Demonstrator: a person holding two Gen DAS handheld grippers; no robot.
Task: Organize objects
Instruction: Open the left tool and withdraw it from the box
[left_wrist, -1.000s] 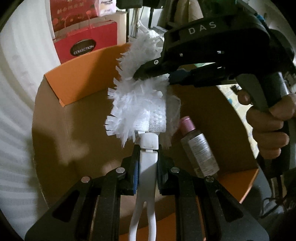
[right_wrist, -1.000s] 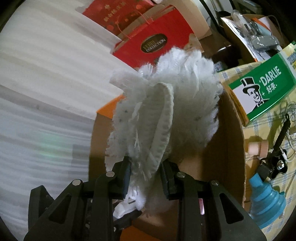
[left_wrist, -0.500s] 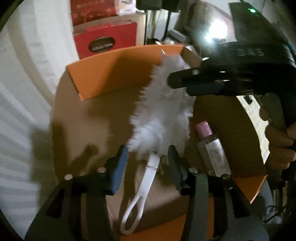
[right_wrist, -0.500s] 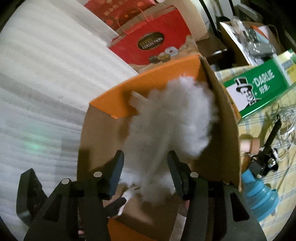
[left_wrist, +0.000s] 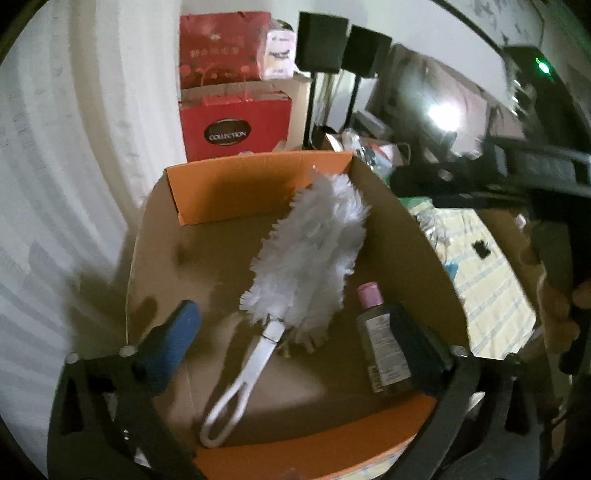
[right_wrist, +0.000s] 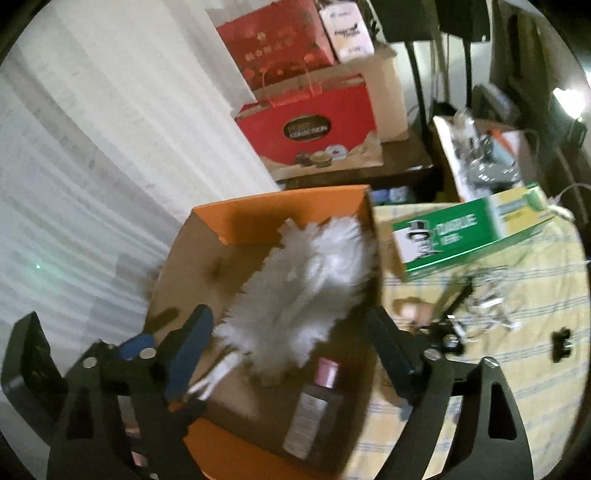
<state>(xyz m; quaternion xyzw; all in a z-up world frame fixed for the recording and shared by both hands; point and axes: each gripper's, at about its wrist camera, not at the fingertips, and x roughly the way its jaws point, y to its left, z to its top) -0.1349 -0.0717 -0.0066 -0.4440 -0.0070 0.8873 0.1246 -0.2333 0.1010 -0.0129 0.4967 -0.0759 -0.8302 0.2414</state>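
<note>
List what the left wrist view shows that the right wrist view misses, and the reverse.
Only the left wrist view: the whole looped handle of the white duster, and the hand holding the right gripper.

Only the right wrist view: the green Darlie box and the checked tablecloth.

Both: the duster and the pink-capped bottle lying in the cardboard box, the red Collection bag, and each camera's own gripper open with nothing between its fingers.
</note>
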